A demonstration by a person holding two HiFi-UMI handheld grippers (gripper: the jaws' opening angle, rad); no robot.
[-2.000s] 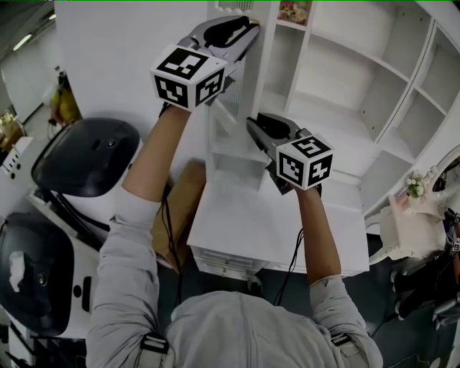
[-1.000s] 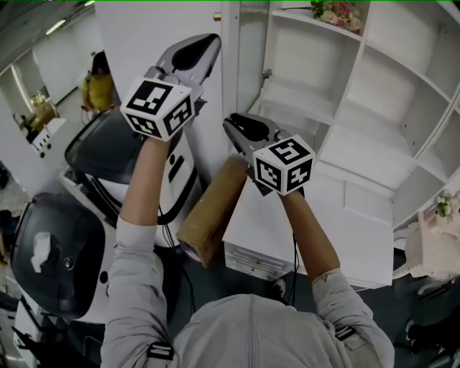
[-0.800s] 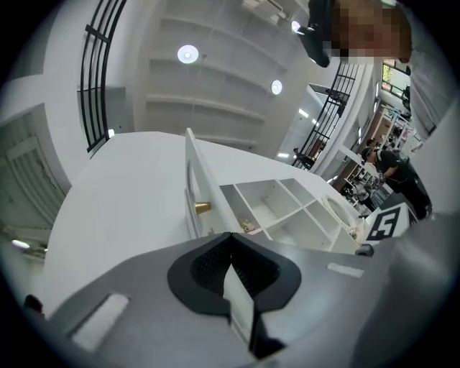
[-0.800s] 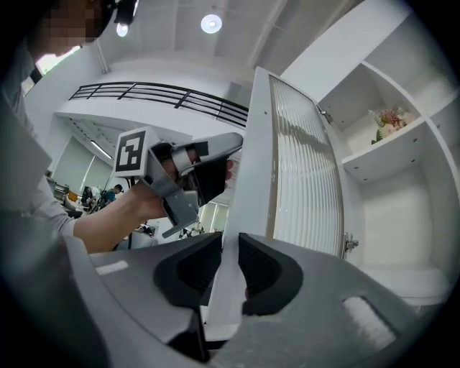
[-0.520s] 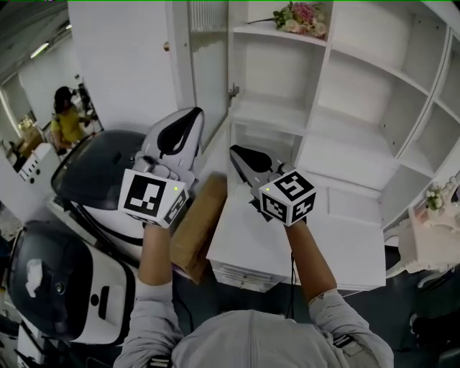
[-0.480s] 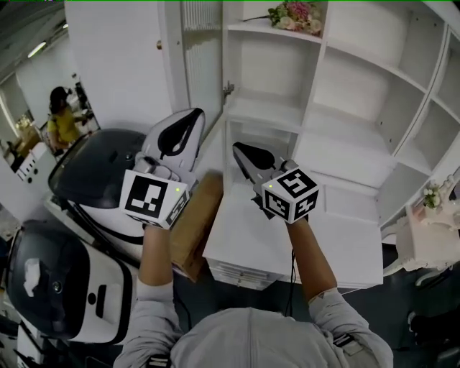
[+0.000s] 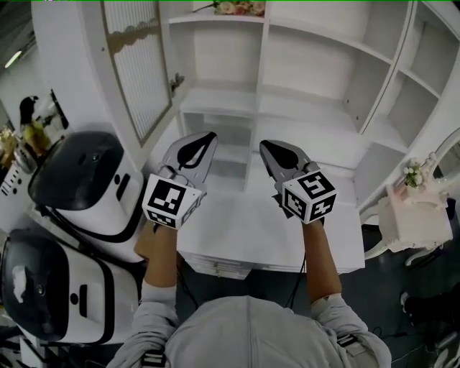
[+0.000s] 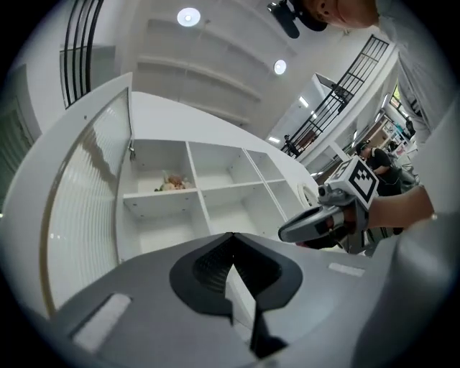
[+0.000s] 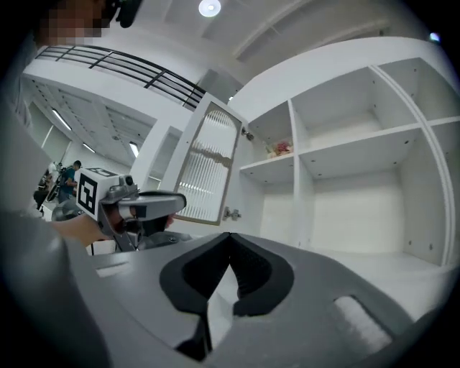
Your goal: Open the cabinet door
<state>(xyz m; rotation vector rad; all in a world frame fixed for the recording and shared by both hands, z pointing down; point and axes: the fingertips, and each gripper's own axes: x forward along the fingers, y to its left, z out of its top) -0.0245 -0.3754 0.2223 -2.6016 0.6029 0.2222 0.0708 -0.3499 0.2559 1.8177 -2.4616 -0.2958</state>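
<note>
The white cabinet door (image 7: 136, 72), with a ribbed glass panel, stands swung wide open at the left of the shelving; it also shows in the left gripper view (image 8: 83, 215) and the right gripper view (image 9: 205, 172). My left gripper (image 7: 208, 135) and right gripper (image 7: 264, 144) hover side by side over the white counter (image 7: 251, 230), both apart from the door and pointing at the shelves. Each is shut with nothing between its jaws (image 8: 230, 236) (image 9: 228, 236). Each gripper view shows the other gripper: the right gripper (image 8: 316, 223), the left gripper (image 9: 154, 205).
Open white shelves (image 7: 316, 65) fill the back, with flowers (image 7: 241, 7) on the top shelf. Two black-and-white domed machines (image 7: 79, 172) stand at the left. A small white stand with flowers (image 7: 413, 215) is at the right. A person (image 7: 32, 126) is far off at the left.
Both grippers have come down and away from the door's edge and now hang level over the counter. The door stands wider open at the left.
</note>
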